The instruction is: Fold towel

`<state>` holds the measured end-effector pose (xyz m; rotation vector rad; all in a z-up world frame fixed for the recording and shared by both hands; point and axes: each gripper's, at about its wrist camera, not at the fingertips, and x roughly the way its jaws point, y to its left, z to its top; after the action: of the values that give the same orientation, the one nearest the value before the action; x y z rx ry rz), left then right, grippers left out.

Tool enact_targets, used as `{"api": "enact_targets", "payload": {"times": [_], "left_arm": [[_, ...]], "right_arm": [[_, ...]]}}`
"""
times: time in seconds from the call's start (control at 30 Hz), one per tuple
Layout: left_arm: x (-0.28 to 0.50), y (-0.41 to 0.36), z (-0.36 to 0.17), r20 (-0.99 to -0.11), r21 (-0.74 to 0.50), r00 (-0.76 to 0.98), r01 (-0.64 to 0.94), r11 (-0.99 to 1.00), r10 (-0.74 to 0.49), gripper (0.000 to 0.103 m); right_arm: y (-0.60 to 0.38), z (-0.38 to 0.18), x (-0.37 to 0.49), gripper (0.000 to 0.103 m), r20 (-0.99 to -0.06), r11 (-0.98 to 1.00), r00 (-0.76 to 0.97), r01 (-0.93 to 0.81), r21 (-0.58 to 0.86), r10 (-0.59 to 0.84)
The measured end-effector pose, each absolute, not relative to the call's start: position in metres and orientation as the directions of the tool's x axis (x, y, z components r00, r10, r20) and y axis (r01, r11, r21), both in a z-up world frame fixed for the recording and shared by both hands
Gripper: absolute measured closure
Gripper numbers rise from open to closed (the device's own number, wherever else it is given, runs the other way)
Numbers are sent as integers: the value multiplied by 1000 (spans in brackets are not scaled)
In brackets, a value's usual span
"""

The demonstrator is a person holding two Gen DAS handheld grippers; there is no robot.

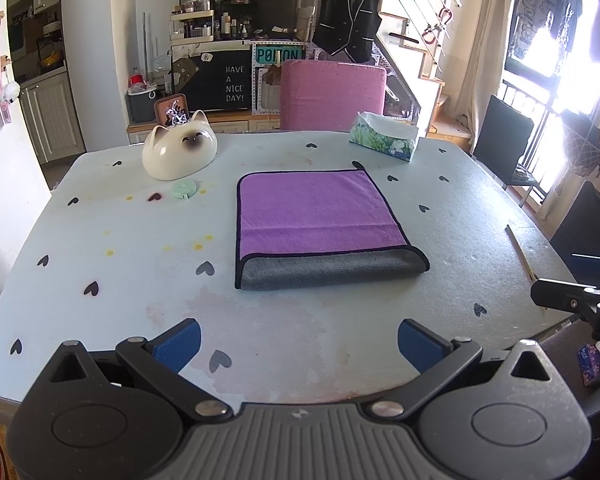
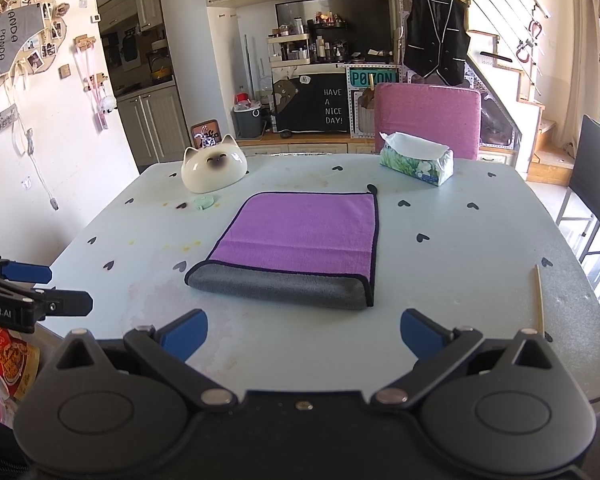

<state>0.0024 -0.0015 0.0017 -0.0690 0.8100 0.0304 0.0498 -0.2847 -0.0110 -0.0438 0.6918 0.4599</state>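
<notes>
Towel (image 1: 320,220) lies folded on the middle of the table (image 1: 120,280), purple side up, with its grey underside showing along the rolled near edge. In the right wrist view the towel (image 2: 300,236) sits squarely ahead, its black-trimmed edges aligned and a small hanging loop sticking out at the far right corner.

Left gripper (image 1: 298,344) hovers over the near part of the table, short of the towel, its blue-padded jaws spread wide and holding nothing. Right gripper (image 2: 304,338) hangs likewise short of the grey fold, jaws wide apart and empty. Each gripper shows at the edge of the other's view: the right gripper (image 1: 572,280) at the right side, the left gripper (image 2: 48,288) at the left side.

Beyond the towel, a cat-shaped ceramic piece (image 1: 180,152) sits at the far left of the table, with a small green disc (image 1: 184,189) just beside it. Tissue box (image 1: 384,136) stands at the far edge, right of centre, in front of a pink chair (image 1: 332,92). Thin stick (image 2: 539,300) lies near the table's right edge.
</notes>
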Motion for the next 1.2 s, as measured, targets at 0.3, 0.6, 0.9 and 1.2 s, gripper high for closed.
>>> {"api": "enact_targets", "payload": {"times": [0.3,0.6,0.9,1.2], "left_arm": [[19,1,-3,-729,-38,684,-58,998,12,0],[48,7,-13,-735,-33,678,-71,997,24,0],[90,19,-32,-757,-40,653,-83,996,24,0],[144,33,-62,-783,-15,619,-120,993,63,0]], "right_arm": [[-285,-18,62,0,-625,904,676,-410,120,390],[-280,-24,87,0,-626,904,673,-407,131,394],[-270,-40,128,0,-648,907,657,-398,135,385],[-259,-65,181,0,-675,914,634,-371,163,378]]}}
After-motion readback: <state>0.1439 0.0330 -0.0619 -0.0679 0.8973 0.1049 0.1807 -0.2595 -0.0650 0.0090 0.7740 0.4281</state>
